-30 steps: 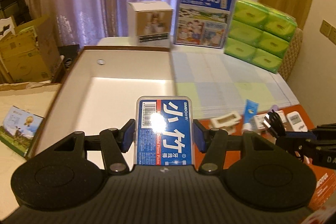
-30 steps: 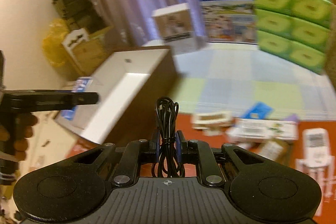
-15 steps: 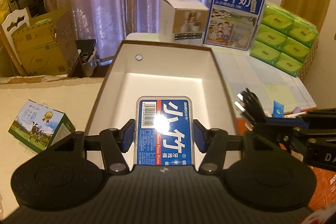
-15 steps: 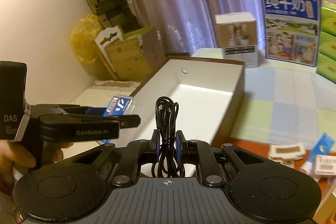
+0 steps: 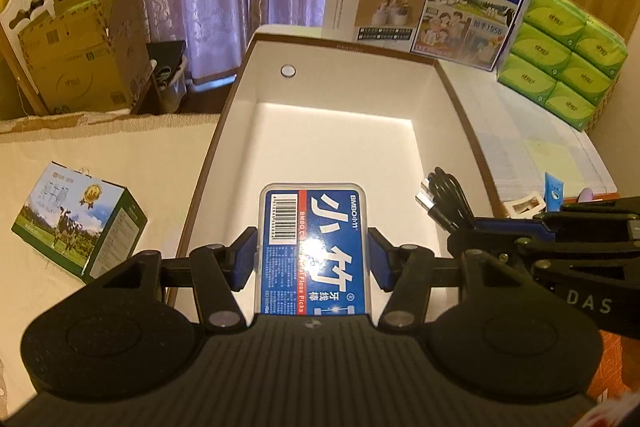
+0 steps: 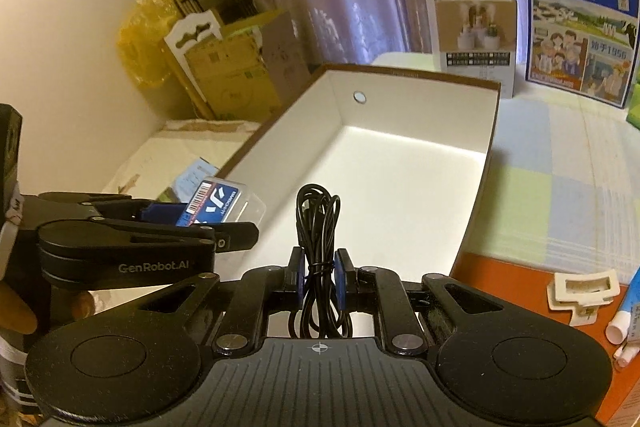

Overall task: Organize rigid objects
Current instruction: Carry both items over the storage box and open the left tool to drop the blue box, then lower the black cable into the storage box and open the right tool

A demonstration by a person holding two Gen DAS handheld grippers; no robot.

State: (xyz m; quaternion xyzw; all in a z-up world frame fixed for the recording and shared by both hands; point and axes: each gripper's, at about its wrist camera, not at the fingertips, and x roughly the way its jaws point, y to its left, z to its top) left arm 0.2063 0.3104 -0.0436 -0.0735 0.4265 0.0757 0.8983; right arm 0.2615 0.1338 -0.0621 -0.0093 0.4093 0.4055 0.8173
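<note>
While clamped (both claws), items overhang box (image 5: 240,99).

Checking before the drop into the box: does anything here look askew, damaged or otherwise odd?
Nothing stands out. The left gripper holds the floss pick case squarely, the right gripper grips the tied cable bundle, and the white box sits open and undamaged with nothing visible inside.
</note>
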